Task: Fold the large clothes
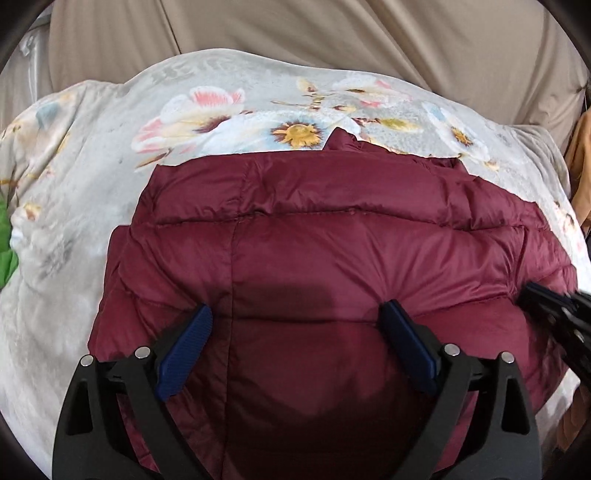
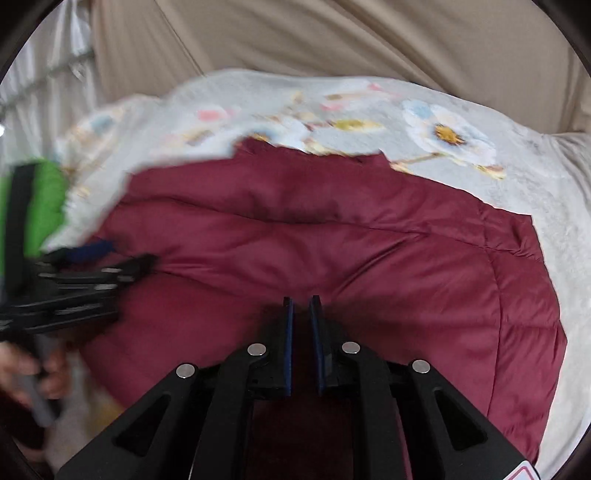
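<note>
A maroon quilted puffer jacket (image 1: 332, 229) lies spread on a floral blanket, its collar toward the far side. My left gripper (image 1: 298, 310) stands open and wide over the jacket's near part. A puffy panel bulges between its blue pads (image 1: 188, 347), and the cloth puckers at the right fingertip. In the right wrist view the same jacket (image 2: 406, 266) fills the middle. My right gripper (image 2: 301, 299) is nearly closed, with a thin pinch of maroon cloth in the narrow gap and wrinkles running toward its tips. The left gripper (image 2: 122, 254) shows blurred at that view's left edge, held by a hand (image 2: 37, 373).
The pale floral blanket (image 1: 92, 184) covers the bed around the jacket. Beige cloth (image 1: 332, 33) hangs or lies behind it. A green item (image 1: 7, 243) sits at the left edge and orange-brown cloth (image 1: 580, 177) at the right. The right gripper's black frame (image 1: 554, 310) enters from the right.
</note>
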`<state>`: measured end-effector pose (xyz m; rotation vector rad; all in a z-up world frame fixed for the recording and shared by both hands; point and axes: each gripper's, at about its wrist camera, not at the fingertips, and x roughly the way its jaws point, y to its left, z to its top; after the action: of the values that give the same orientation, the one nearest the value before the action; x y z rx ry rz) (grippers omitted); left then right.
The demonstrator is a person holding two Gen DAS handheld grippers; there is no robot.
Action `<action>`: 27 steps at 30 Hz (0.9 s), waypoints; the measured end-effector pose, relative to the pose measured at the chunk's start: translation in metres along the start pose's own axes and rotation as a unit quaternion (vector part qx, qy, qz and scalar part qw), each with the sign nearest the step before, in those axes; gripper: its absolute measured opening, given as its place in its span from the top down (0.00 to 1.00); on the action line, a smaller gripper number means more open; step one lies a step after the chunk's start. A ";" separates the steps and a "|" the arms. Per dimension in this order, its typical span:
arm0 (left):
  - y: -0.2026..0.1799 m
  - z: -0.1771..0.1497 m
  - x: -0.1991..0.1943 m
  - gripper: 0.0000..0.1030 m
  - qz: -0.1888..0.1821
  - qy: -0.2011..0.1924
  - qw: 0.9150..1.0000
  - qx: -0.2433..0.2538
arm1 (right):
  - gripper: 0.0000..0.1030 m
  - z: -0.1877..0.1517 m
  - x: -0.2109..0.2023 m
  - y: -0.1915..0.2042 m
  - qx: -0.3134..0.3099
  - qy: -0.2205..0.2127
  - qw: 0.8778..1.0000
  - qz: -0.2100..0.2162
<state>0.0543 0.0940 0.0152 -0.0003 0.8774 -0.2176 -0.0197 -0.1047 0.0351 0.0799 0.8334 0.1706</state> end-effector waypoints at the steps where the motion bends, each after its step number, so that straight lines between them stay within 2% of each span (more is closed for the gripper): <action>1: 0.000 -0.002 -0.001 0.11 0.000 -0.001 1.000 -0.001 | 0.87 -0.008 0.000 0.004 -0.002 0.007 1.000 0.009; 4: 0.000 -0.006 0.001 0.10 0.002 -0.001 1.000 -0.003 | 0.88 -0.024 0.018 0.015 -0.028 0.015 0.999 -0.015; 6: -0.002 -0.008 -0.002 0.10 0.004 0.002 1.000 -0.004 | 0.88 -0.025 0.015 0.021 -0.026 0.021 0.999 -0.023; 10: 0.005 -0.016 -0.017 0.10 -0.007 0.004 1.000 -0.017 | 0.88 -0.014 -0.009 0.031 -0.021 0.004 0.999 0.024; 13: 0.013 -0.025 -0.021 0.10 -0.011 0.011 1.000 -0.026 | 0.88 -0.022 -0.002 0.047 -0.036 0.025 0.998 0.044; 14: 0.014 -0.028 -0.021 0.10 -0.012 0.013 0.999 -0.028 | 0.87 -0.029 0.010 0.051 -0.041 0.037 0.998 0.037; 17: 0.015 -0.037 -0.019 0.10 -0.008 0.017 1.000 -0.024 | 0.88 -0.039 0.021 0.057 -0.062 0.033 0.997 0.014; 19: 0.016 -0.038 -0.023 0.10 -0.012 0.017 0.999 -0.027 | 0.88 -0.029 0.014 0.054 -0.052 0.037 0.998 0.025; 24: 0.044 -0.031 -0.044 0.10 -0.034 -0.002 0.996 -0.077 | 0.88 0.014 -0.009 0.038 -0.027 -0.015 0.999 0.021; 27: 0.073 -0.024 -0.053 0.10 -0.031 -0.018 0.993 -0.114 | 0.88 0.041 -0.001 0.027 -0.009 -0.026 0.999 0.020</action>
<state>0.0170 0.1772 0.0336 -0.2443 0.8628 -0.1747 0.0067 -0.0788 0.0672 0.0835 0.7788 0.2127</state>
